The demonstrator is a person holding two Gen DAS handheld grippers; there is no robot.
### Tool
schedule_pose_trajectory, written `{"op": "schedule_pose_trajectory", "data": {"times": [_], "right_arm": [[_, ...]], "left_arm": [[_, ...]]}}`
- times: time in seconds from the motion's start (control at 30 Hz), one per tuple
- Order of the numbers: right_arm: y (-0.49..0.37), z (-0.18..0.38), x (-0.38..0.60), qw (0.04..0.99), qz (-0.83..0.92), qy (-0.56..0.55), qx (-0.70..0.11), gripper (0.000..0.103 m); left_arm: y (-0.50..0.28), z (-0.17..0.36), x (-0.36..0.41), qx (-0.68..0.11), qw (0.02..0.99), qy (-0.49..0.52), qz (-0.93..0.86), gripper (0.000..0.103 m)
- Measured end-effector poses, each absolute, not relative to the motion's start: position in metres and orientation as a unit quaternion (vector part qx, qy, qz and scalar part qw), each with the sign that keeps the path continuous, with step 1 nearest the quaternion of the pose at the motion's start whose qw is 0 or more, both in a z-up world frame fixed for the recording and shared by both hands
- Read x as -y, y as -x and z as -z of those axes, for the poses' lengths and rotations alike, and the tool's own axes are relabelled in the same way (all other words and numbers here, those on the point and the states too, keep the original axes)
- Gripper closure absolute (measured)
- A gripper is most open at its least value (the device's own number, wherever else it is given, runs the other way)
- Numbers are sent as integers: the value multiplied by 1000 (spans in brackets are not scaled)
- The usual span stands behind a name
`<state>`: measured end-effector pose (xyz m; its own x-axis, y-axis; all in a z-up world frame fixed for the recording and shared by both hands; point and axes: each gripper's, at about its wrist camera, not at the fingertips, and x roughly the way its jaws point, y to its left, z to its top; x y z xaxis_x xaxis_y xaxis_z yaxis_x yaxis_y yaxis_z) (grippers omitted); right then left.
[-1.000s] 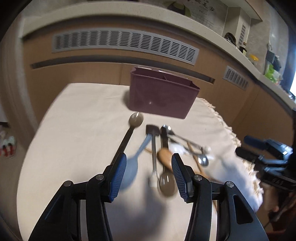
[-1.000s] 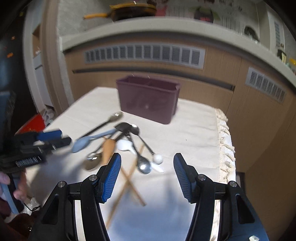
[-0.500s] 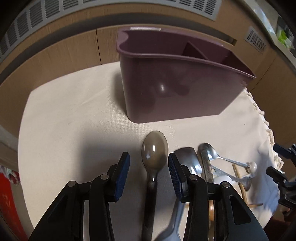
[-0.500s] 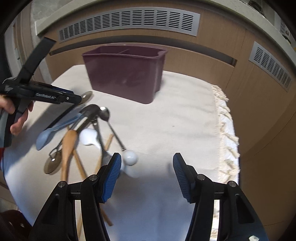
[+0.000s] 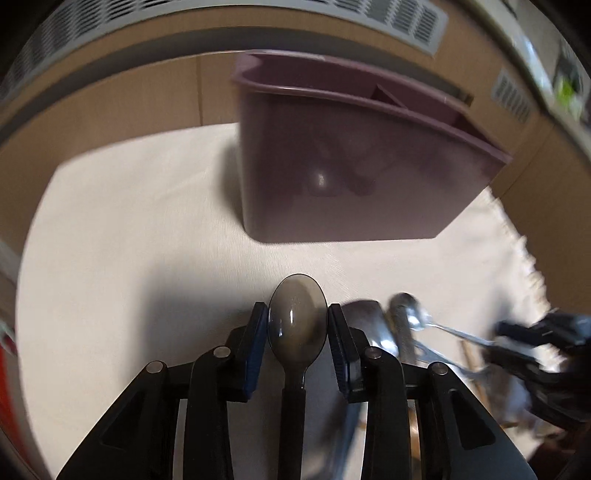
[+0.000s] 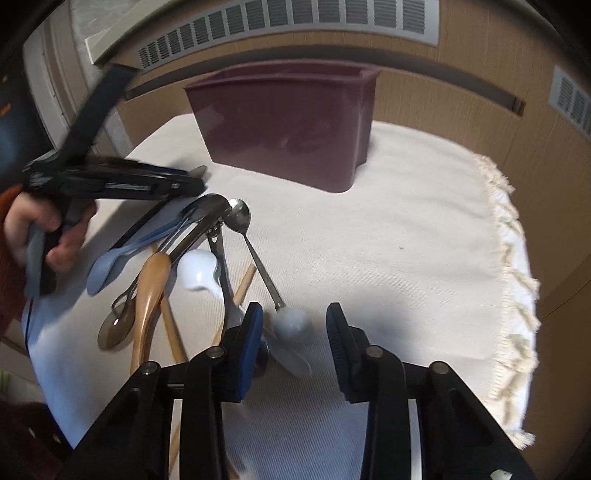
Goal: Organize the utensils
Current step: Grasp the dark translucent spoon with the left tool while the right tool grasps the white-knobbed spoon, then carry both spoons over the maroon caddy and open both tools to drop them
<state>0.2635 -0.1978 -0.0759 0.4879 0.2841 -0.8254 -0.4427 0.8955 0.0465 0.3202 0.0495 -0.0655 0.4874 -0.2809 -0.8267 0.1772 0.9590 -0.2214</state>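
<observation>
A smoky translucent plastic spoon lies on the cloth with its bowl between the pads of my left gripper, whose jaws are closed against the bowl's sides. The maroon utensil caddy stands just beyond; it also shows in the right wrist view. My right gripper is open over the white ball end of a steel spoon. A pile of utensils lies to its left: a blue spoon, a wooden spoon, a white spoon.
A white fringed cloth covers the table; its fringe edge is at the right. Wooden cabinet fronts with vents stand behind the caddy. The left gripper with the hand holding it shows in the right wrist view.
My left gripper has narrowed around the smoky spoon's bowl. My right gripper has moved down and forward to the steel spoon's white ball end.
</observation>
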Motion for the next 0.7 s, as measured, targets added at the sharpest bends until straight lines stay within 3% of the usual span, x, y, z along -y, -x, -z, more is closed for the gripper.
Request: {"op": "schedule_pose_trajectory", "data": {"times": [0.4,0.7], "right_arm": [[-242,-21,194,924,-149,102,-336,83],[-229,-39,202,929,-136,98,-331,83]], "left_arm": [[-256,19,-56,-415,901,72,104,70],[-232,-6,-45,-378,918,66,97,70]]}}
